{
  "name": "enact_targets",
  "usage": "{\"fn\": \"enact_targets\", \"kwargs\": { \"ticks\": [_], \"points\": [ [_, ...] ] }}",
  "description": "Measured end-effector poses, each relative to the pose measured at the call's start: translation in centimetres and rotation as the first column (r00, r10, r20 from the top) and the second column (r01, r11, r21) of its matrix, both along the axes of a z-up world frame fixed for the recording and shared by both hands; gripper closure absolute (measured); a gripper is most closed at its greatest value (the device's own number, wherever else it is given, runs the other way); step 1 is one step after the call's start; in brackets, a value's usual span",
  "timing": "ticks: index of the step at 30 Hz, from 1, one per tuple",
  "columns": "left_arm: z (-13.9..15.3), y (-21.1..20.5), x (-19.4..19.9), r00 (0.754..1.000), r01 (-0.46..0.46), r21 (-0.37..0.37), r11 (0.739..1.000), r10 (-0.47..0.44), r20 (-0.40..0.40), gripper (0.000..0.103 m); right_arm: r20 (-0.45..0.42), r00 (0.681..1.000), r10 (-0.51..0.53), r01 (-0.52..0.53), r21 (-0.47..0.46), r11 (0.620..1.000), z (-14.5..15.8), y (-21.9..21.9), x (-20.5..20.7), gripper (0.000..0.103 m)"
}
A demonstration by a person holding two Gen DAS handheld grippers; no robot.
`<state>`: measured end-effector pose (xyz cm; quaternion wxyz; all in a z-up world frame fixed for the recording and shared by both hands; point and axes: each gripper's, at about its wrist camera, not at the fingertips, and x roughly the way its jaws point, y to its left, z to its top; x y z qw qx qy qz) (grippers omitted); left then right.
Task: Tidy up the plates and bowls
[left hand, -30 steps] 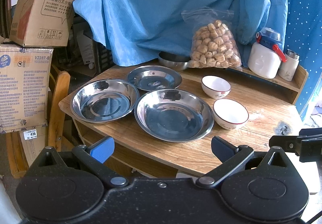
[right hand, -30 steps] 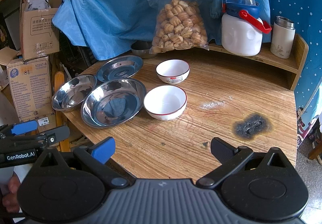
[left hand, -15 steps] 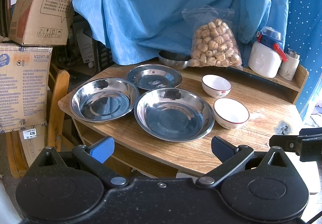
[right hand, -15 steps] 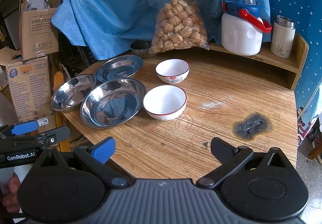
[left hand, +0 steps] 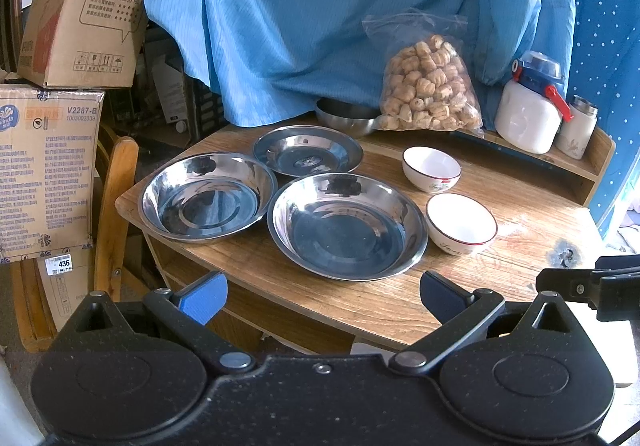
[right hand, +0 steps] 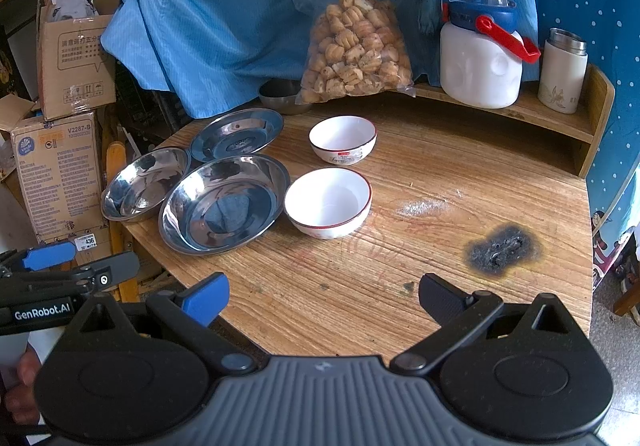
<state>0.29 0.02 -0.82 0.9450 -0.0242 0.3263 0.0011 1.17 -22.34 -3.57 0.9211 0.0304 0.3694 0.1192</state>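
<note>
Three steel plates lie on the left of the wooden table (left hand: 532,221): a large one (left hand: 346,226) nearest, a second (left hand: 206,195) at the left edge, a smaller one (left hand: 307,150) behind. Two white bowls sit to their right, the near bowl (right hand: 328,202) red-rimmed, the far bowl (right hand: 343,139) dark-rimmed. A steel bowl (left hand: 346,117) stands at the back under the blue cloth. My left gripper (left hand: 323,296) is open before the table's front edge, short of the large plate. My right gripper (right hand: 323,297) is open above the bare front of the table, nothing between its fingers.
A bag of snacks (right hand: 356,51), a white jug with a blue lid (right hand: 482,53) and a steel-capped flask (right hand: 562,71) stand on a raised shelf at the back. A burn mark (right hand: 502,250) scars the table. Cardboard boxes (left hand: 44,161) and a wooden chair (left hand: 114,213) crowd the left side.
Both views shift only slightly; the grippers stay open and no dish has moved.
</note>
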Motion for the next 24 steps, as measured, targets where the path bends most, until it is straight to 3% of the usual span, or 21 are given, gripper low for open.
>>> {"fn": "enact_targets", "kwargs": {
  "ticks": [24],
  "points": [
    [0.20,-0.71,0.47,1.000,0.002,0.008,1.000,-0.002,-0.005,0.001,-0.006,1.000,-0.003,0.003,0.009,1.000,-0.09,-0.89,0.50,0.000]
  ]
}}
